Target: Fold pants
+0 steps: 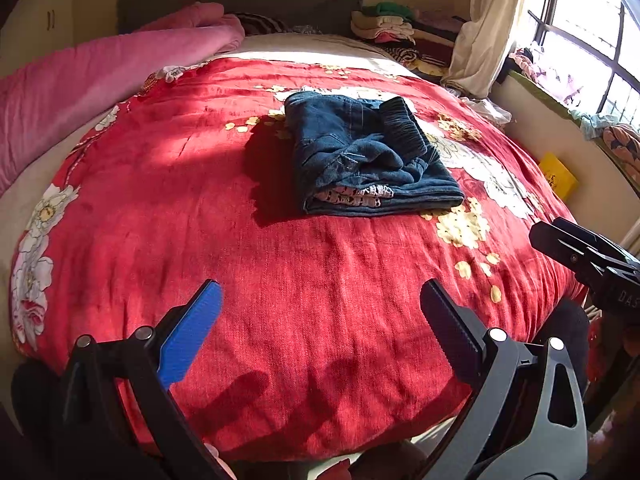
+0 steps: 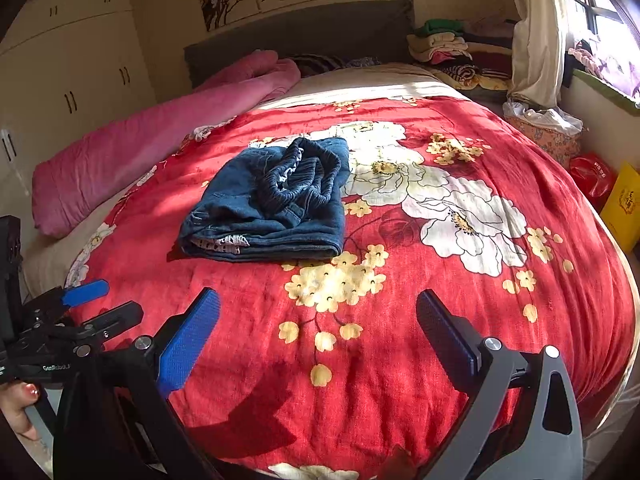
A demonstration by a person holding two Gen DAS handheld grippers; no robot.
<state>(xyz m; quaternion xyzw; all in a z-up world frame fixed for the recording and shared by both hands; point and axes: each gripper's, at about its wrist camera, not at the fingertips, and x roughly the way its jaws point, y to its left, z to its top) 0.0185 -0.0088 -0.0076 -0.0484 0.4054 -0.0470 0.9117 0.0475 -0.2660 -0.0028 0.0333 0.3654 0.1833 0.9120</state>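
Pants: we saw the pants point(image 1: 368, 156) folded on the bed point(image 1: 280, 280).
Handling: we judged them soft, thick; grip the folded edge.
Left hand-held gripper point(image 1: 320, 308): spread, empty.
Right hand-held gripper point(image 2: 318, 312): spread, empty.

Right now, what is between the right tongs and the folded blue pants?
Only red flowered blanket. In the right wrist view, yellow blossoms printed on it lie between the open right tongs and the folded dark blue denim pants; nothing else.
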